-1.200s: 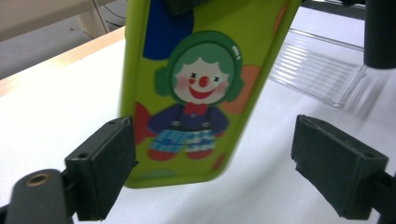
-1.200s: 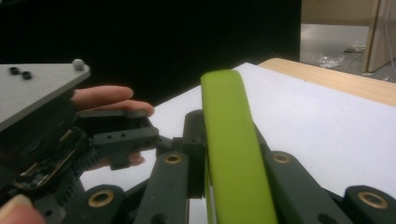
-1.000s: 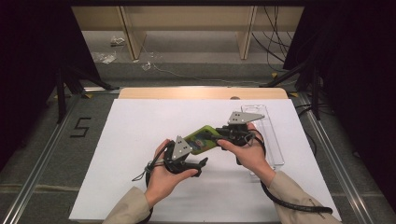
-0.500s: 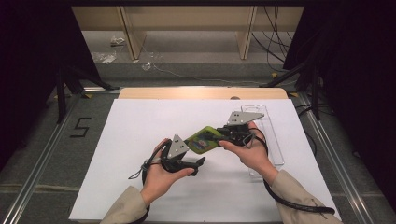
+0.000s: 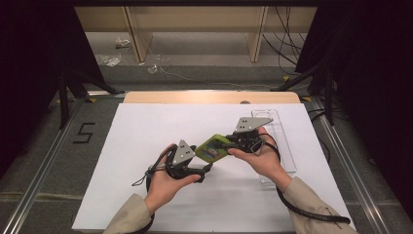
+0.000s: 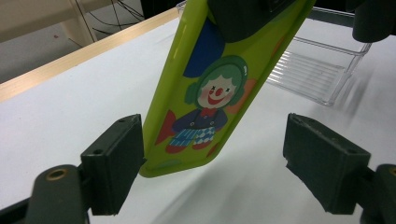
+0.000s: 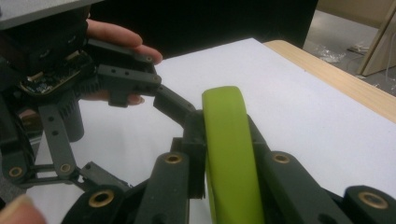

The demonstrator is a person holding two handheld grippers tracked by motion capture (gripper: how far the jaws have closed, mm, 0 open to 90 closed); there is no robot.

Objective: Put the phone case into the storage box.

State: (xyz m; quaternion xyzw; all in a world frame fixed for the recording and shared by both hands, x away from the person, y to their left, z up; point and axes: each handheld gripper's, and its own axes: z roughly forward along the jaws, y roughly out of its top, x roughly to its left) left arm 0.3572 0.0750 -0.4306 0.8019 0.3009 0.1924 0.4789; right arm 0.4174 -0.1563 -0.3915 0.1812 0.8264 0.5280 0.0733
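My right hand-held gripper (image 5: 233,144) has its jaws clamped on the edges of a flat lime-green plastic case printed with a cartoon clown (image 5: 213,148), holding it in the air above the white sheet covering the counter (image 5: 146,126). My left hand-held gripper (image 5: 207,168) sits at the case's free end: its jaws have just been closing, yet they stand wide, one pad (image 6: 114,161) touching the case's edge, the other well clear. A clear ribbed plastic tray (image 5: 280,141) lies just beside my right hand (image 5: 263,161).
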